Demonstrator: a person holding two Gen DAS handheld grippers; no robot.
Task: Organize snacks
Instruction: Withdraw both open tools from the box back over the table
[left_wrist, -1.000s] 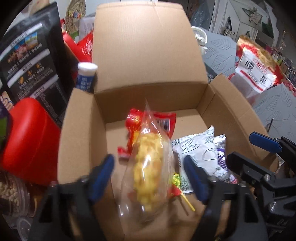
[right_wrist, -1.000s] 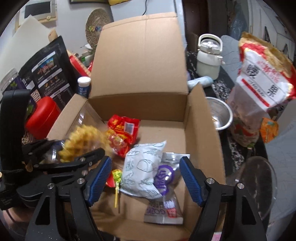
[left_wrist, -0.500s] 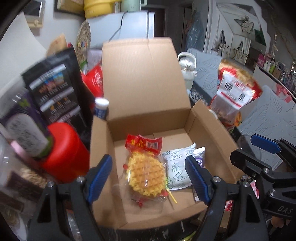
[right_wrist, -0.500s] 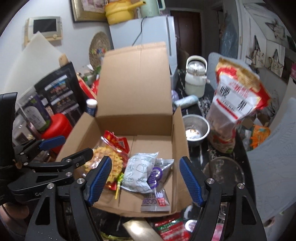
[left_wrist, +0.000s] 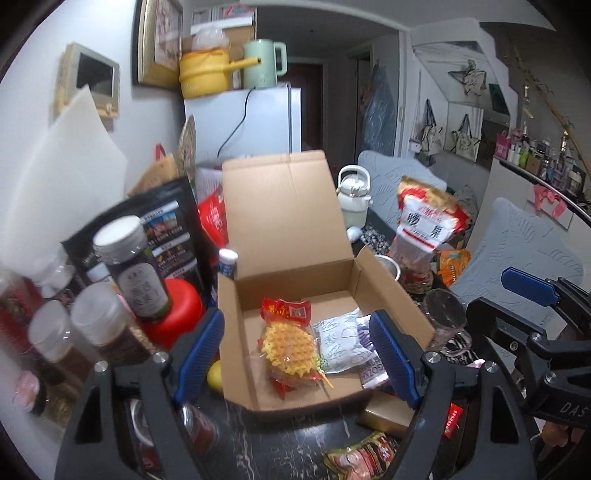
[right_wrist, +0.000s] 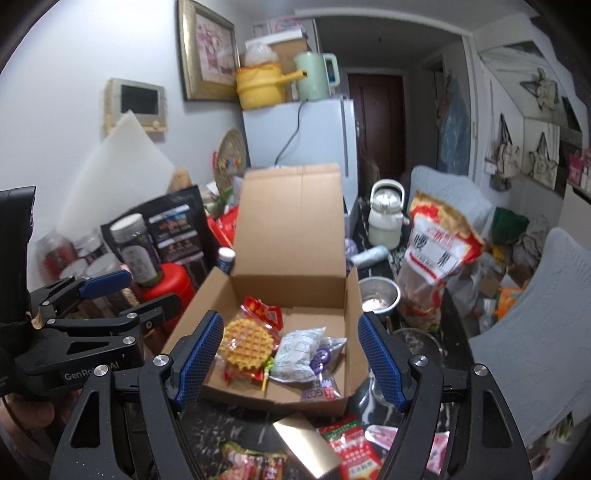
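Nearest us, both tools are empty: our left gripper has its fingers spread wide w/ nothing between, and our right gripper is likewise wide apart and bare. Both hang above the near edge of the box, apart from everything.

Just below them on the dark marbled tabletop lie loose snacks not yet packed: a red packet, a printed packet and a gold foil piece. These look thin, light, crinkly & slippery, so we'd pinch an edge seal or corner, not the slick flat face.

Next, the open cardboard box, lid flap standing up at the back. Inside: waffle pack on the left, lying partly over a red wrapper; white pouch beside it, touching; purple-white packet at the right front. The waffle is prob. brittle in soft clear film, so a light squeeze at the bag end only.

Farther back: jars and a red lidded tub left of the box, a big nut bag and white kettle to the right, then the fridge.
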